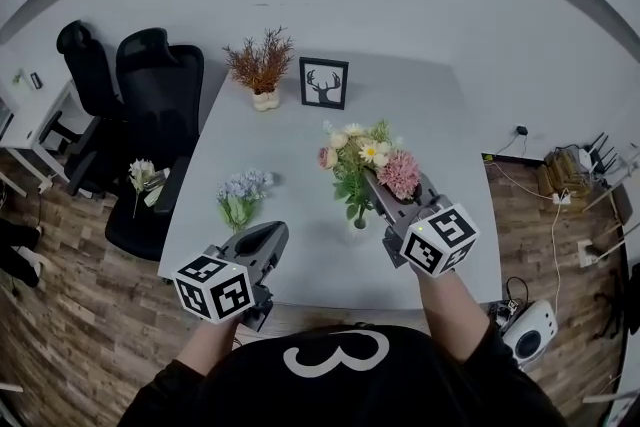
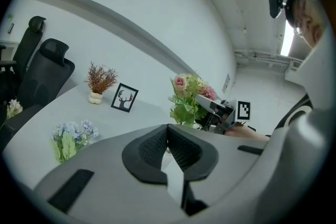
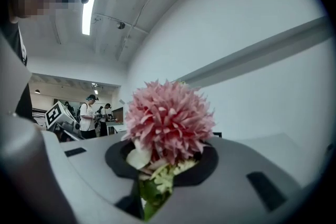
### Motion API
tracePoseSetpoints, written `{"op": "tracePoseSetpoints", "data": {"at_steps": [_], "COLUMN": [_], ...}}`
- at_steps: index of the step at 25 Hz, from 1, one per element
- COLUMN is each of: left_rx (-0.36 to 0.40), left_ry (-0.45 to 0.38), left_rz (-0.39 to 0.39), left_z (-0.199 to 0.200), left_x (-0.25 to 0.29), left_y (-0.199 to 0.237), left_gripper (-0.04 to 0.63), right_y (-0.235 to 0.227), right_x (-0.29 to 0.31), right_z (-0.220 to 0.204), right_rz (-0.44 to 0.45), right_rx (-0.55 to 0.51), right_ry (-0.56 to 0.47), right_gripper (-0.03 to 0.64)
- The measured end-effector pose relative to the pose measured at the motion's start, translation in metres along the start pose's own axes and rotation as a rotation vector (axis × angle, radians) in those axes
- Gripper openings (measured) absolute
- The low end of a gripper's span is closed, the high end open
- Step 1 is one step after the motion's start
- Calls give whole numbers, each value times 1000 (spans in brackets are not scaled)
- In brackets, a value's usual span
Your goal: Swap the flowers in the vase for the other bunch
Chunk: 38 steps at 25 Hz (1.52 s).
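Observation:
A mixed bouquet point(image 1: 362, 153) of pink, white and yellow flowers stands upright over the middle of the white table point(image 1: 420, 115). My right gripper point(image 1: 375, 187) is shut on its stems from the near right. In the right gripper view the big pink bloom point(image 3: 167, 120) rises just above the jaws of that gripper point(image 3: 157, 165). A small clear vase point(image 1: 359, 224) sits under the bouquet; whether the stem ends are still inside it is hidden by leaves. A pale blue bunch point(image 1: 243, 195) lies on the table to the left. My left gripper point(image 1: 275, 233) is shut and empty, near the blue bunch point(image 2: 71, 136).
At the table's far side stand a reddish dried plant point(image 1: 261, 65) in a white pot and a framed deer picture point(image 1: 324, 82). Two black office chairs point(image 1: 150, 85) stand at the left, with a white flower sprig point(image 1: 142, 175) on one seat. Cables and boxes lie on the floor at right.

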<state>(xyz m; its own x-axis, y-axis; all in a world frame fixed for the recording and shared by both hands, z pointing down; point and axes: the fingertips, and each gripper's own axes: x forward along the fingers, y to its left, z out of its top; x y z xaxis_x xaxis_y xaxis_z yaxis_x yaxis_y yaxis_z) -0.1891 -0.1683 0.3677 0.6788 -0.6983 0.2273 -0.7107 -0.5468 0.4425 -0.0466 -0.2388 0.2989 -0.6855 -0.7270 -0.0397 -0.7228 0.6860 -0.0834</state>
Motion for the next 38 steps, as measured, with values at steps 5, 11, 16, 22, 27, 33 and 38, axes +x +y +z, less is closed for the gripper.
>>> {"op": "tracePoseSetpoints", "data": {"at_steps": [5,11,16,22,27,33,38], "left_rx": [0,-17,-23,-40,-49,-73,-70], "left_ry": [-2,-1,19,30,35,97,134], "left_rz": [-24,-68,-98,-113,-97,-61,-37], "left_z": [2,4,-2,-6,-10,-34,-51], "left_x": [17,56,87,113,124,133,134], "left_y": [-8,-20,-33,-44,-48,-46,-54], "left_gripper": [11,11,11,11,11,11,11], "right_y": [1,-36,-85,-132,-163,-188,-210], "right_x": [-22,-57,-97,-133,-147,-150,-149], "right_z": [52,74,52,10,-32,-73,-93], "right_rz": [-10,-114,-237,-340,-393,-406,-412], "right_rx": [-67,-153,-122,-33,42,112,135], "right_ry": [-82,-76,-3,97,191,243,236], "right_gripper": [110,110,110,110,112,112,120]}}
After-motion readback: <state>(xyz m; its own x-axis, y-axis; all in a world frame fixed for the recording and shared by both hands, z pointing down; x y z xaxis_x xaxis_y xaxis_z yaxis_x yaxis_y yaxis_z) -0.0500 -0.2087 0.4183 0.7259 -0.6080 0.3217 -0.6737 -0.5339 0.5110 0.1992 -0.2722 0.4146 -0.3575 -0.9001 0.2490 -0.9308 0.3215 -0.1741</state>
